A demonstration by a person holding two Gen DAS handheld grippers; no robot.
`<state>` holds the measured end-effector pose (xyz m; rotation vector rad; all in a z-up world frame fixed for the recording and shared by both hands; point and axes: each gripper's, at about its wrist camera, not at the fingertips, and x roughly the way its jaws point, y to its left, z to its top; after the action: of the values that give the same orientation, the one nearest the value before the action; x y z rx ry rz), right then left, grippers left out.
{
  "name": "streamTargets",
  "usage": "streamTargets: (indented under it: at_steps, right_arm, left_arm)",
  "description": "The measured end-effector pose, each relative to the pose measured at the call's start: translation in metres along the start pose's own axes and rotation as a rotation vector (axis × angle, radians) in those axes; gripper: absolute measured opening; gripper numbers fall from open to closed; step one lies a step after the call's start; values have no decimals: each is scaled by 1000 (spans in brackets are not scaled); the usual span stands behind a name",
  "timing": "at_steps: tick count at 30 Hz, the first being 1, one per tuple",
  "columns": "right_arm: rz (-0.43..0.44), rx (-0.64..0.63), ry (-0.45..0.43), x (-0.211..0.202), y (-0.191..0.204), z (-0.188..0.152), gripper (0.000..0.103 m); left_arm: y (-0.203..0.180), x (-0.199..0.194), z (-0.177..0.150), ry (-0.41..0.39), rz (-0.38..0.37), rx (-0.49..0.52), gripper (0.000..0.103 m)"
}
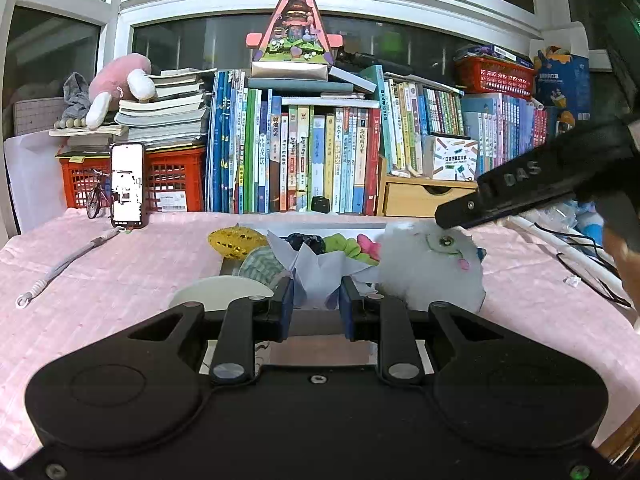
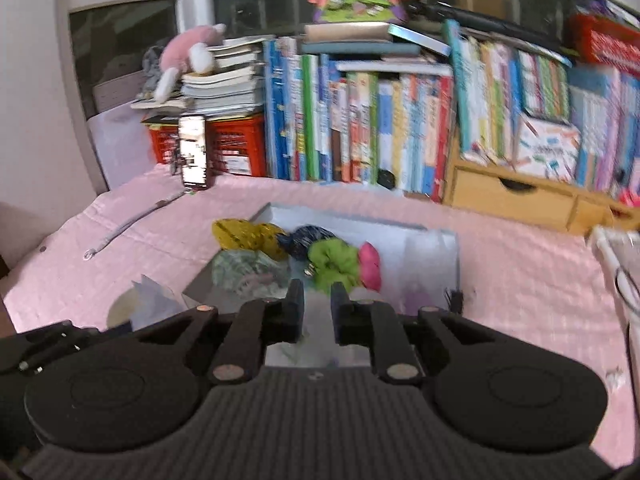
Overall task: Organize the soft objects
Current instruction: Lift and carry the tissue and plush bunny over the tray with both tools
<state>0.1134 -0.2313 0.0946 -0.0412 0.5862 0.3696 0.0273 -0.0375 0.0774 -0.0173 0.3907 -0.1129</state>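
Left tongs (image 1: 316,300) pinch a crumpled white cloth (image 1: 316,276) just above the near edge of the white tray (image 2: 432,248) on the pink desk (image 1: 120,272). Right tongs (image 2: 316,304) sit narrowly spread — apparently empty — over the tray. Best lower the cloth into bare tray space beside the green scrunchie (image 2: 332,260) — release gently.

"das" in raised letters on the right gripper (image 1: 516,196)

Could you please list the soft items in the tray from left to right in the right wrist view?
Yellow sequinned scrunchie → dark blue scrunchie → green scrunchie → pink scrunchie.
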Motion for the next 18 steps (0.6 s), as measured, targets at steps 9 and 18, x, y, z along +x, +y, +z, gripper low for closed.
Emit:
streamTargets:
  at_steps: [9,18]
  right_arm:
    - [65,49,-16,2,-8,-20,73]
    - [28,-51,-61,13,16,-36,77]
  left_arm:
    - [2,9,4,10,-6,5,23]
    - [4,14,8,16,-16,14,23]
